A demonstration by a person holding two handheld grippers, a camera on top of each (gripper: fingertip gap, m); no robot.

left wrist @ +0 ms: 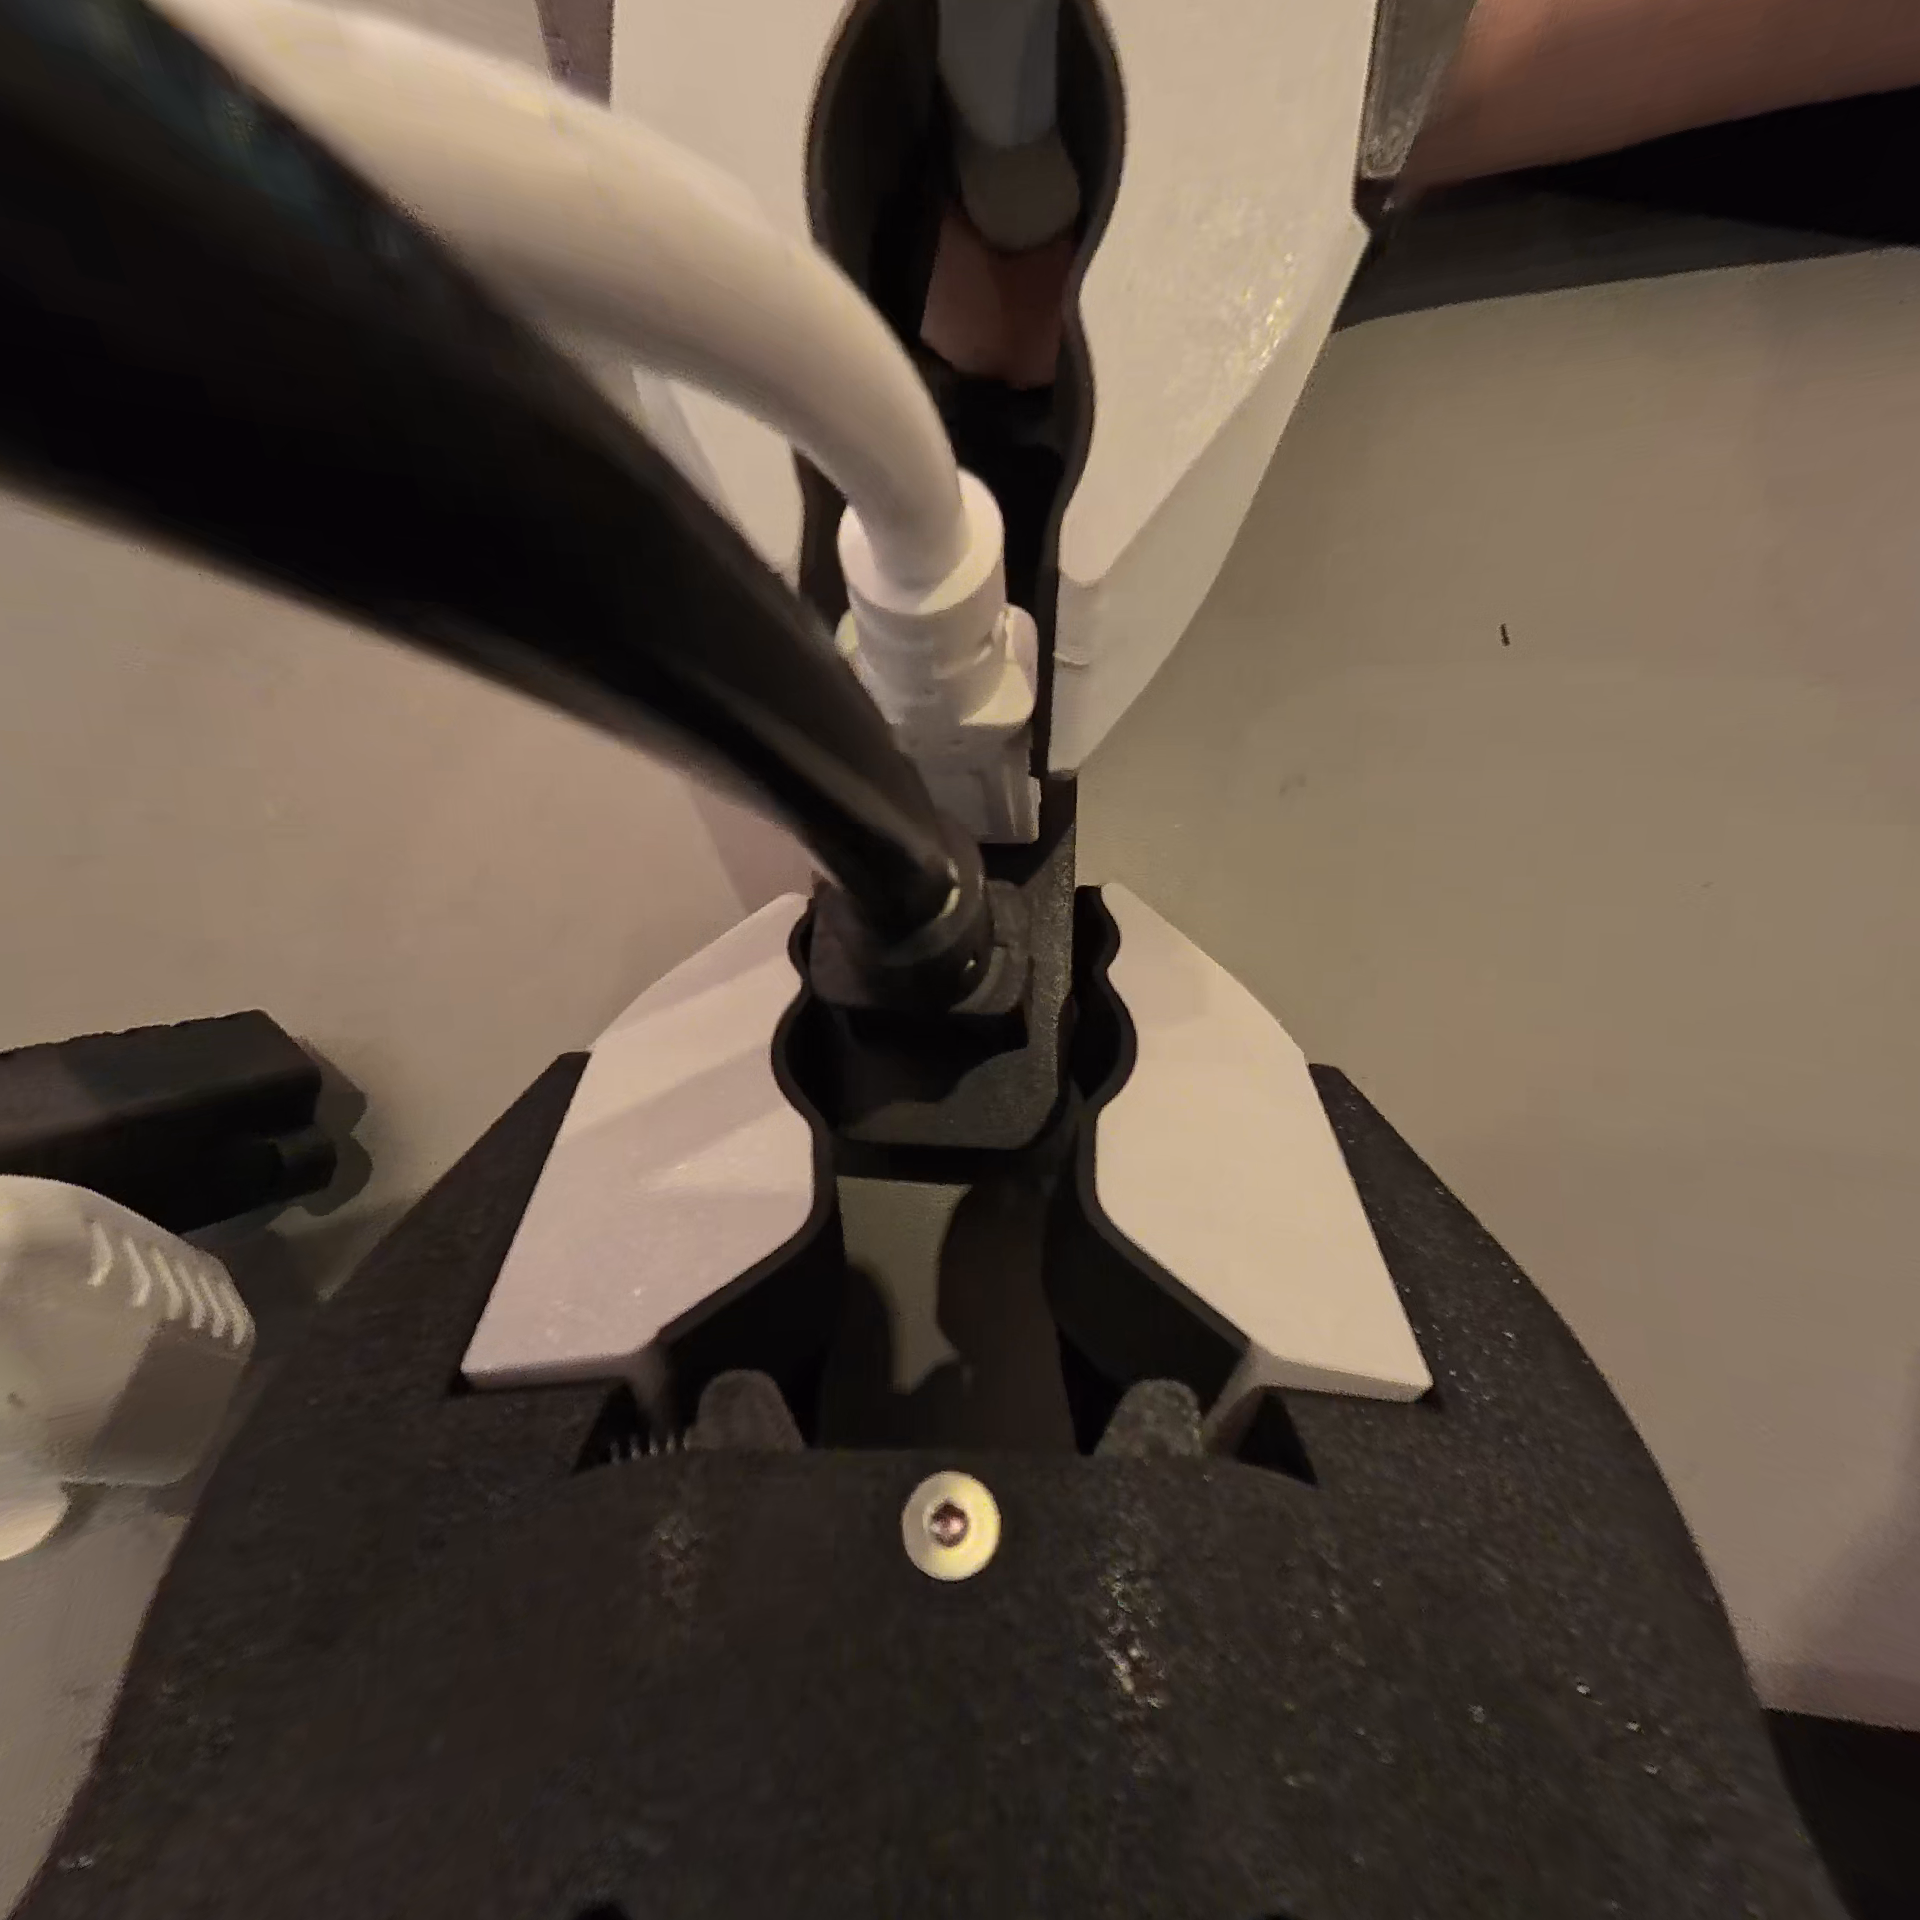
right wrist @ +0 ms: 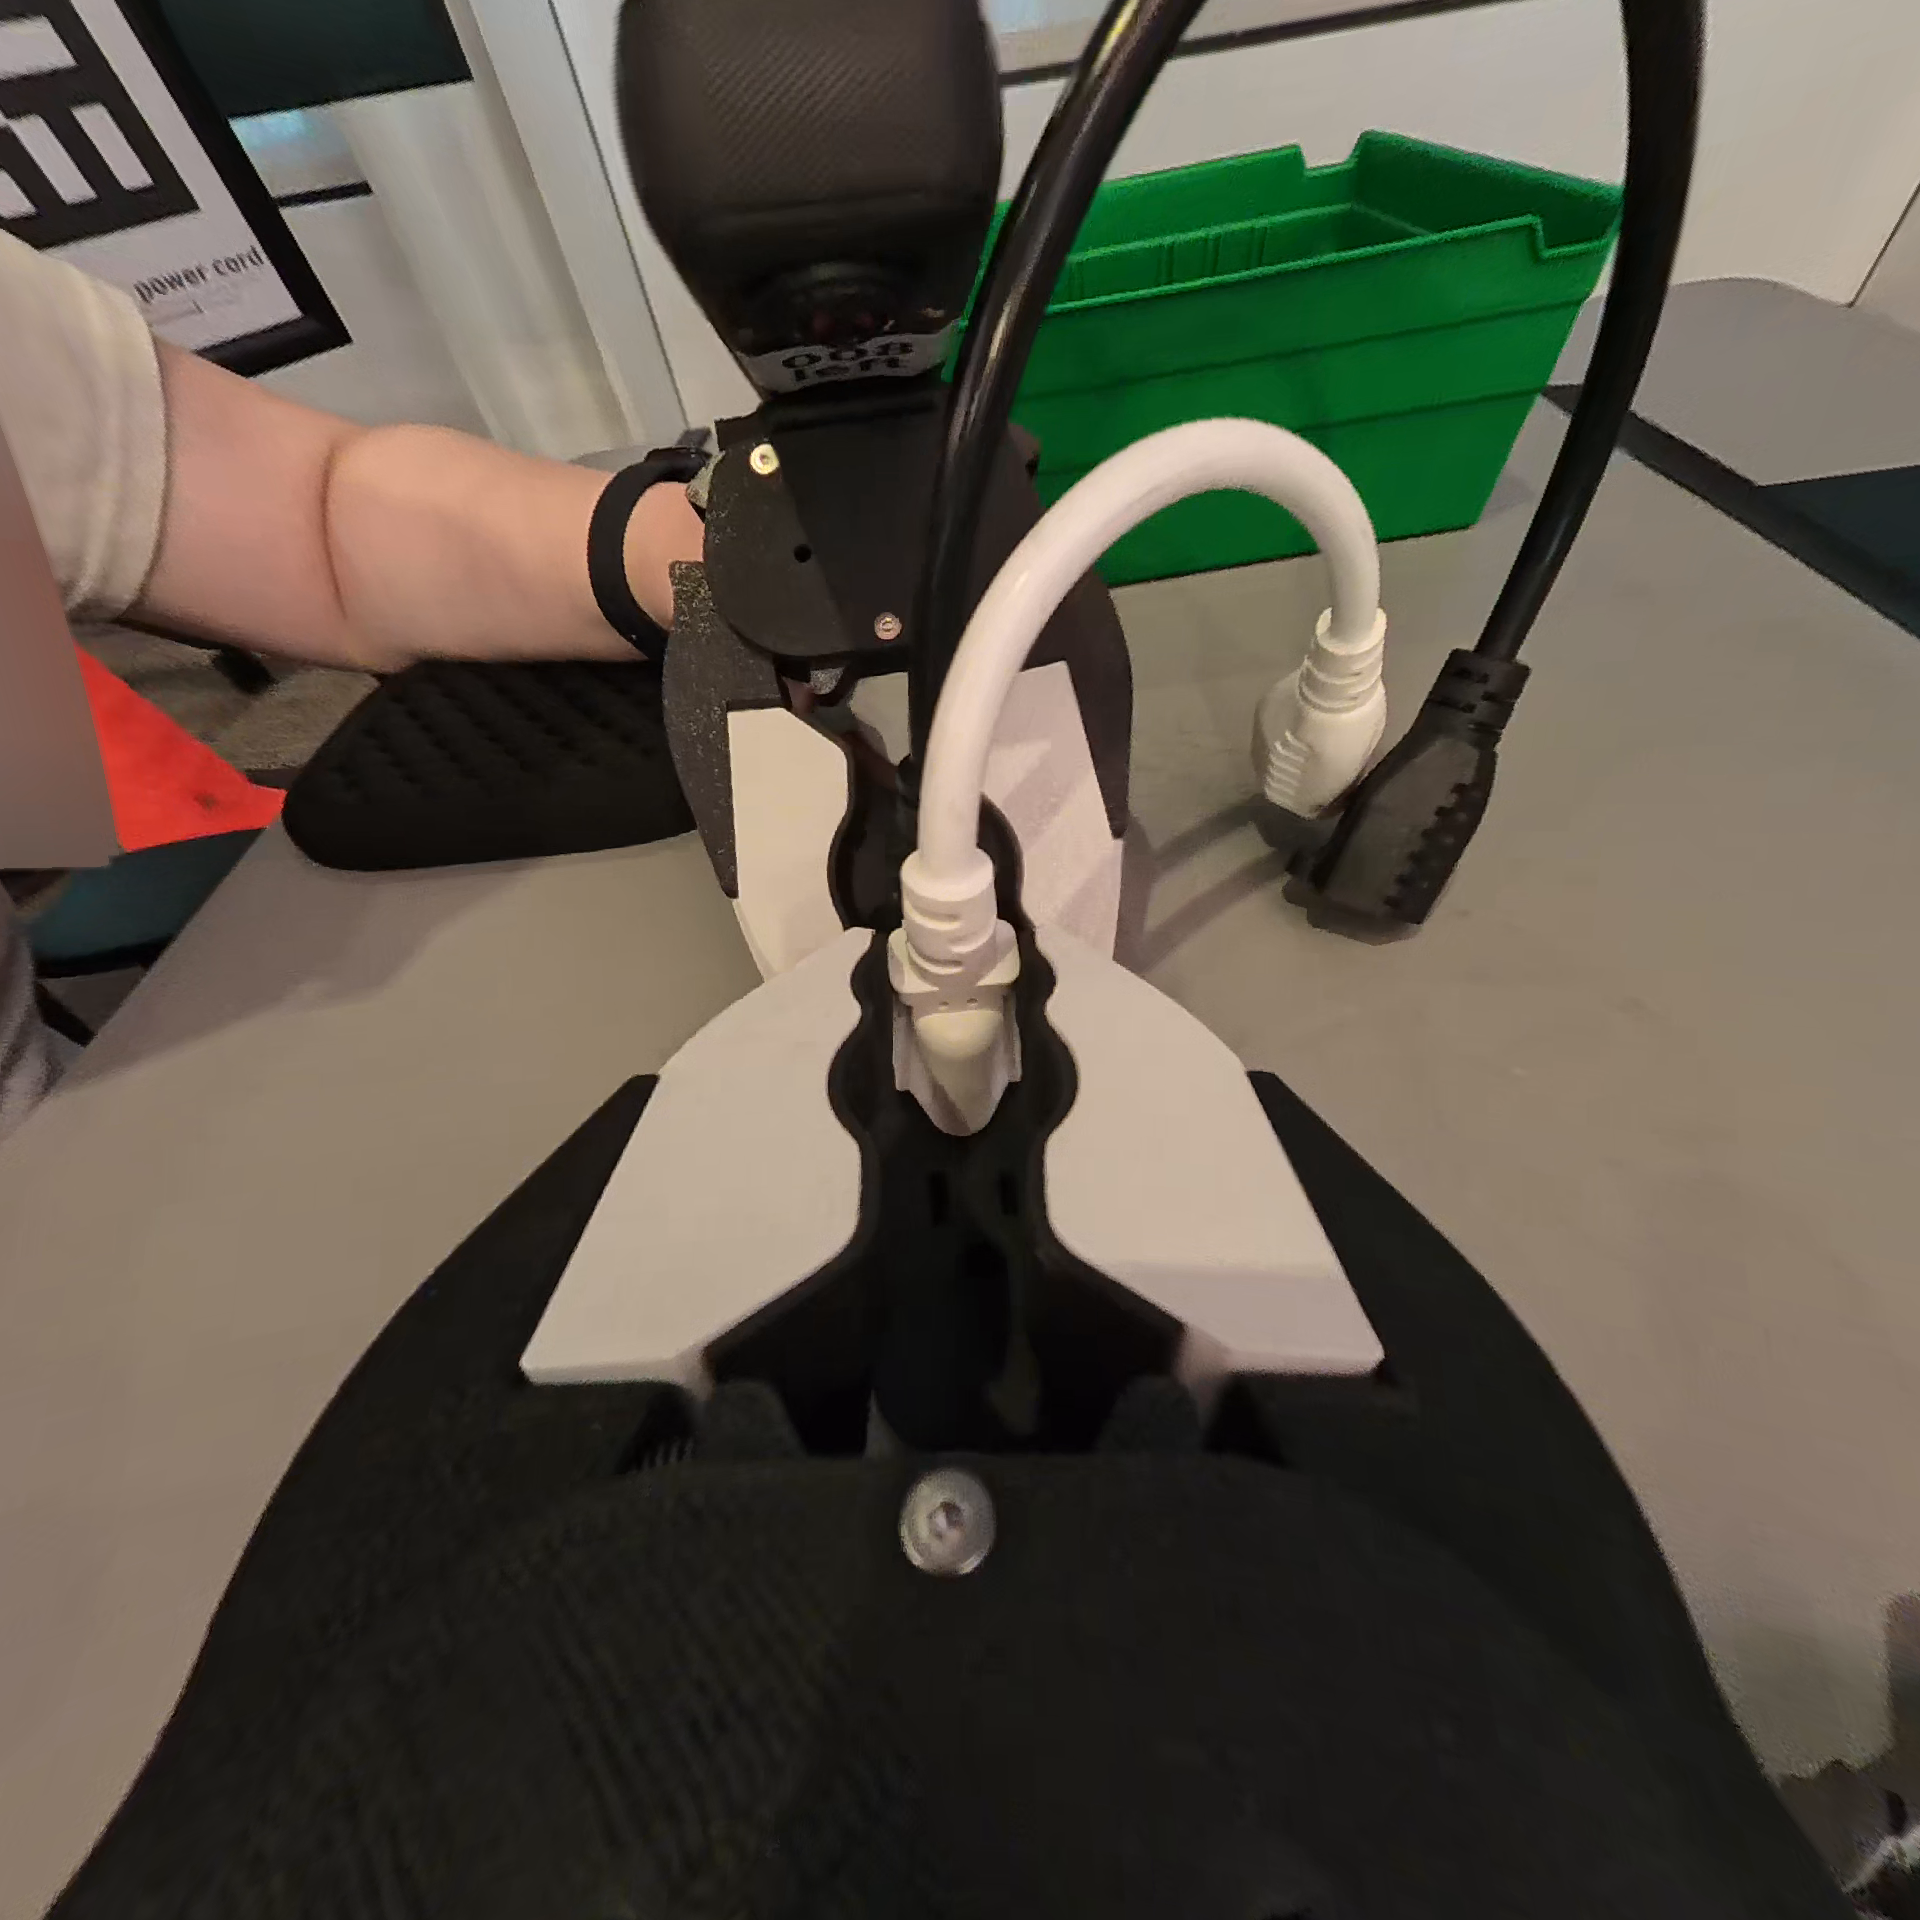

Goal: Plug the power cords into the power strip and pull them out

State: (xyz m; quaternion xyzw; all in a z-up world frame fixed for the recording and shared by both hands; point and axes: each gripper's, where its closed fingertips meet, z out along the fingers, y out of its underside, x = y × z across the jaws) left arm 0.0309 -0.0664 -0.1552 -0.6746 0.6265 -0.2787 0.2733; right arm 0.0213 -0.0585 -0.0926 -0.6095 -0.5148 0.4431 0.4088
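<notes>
A black power strip (right wrist: pixel 940 1195) lies on the grey table between my two grippers, which face each other. My right gripper (right wrist: pixel 956 966) is shut on the white plug (right wrist: pixel 951 1049), which stands in the strip. My left gripper (left wrist: pixel 940 935) is shut on the black plug (left wrist: pixel 914 966) beside it on the strip (left wrist: pixel 1044 914). The white plug (left wrist: pixel 956 675) shows just beyond the black one. The white cord (right wrist: pixel 1143 468) and the black cord (right wrist: pixel 1642 312) arch up and over to the right. The left gripper (right wrist: pixel 894 790) also shows in the right wrist view.
The cords' far ends, a white connector (right wrist: pixel 1320 717) and a black connector (right wrist: pixel 1423 779), rest on the table (right wrist: pixel 1558 1143) at the right. A green bin (right wrist: pixel 1299 343) stands behind. A person's arm (right wrist: pixel 364 540) and a black chair seat (right wrist: pixel 488 758) are at the left. My right fingertips sit around 6 cm from my left ones.
</notes>
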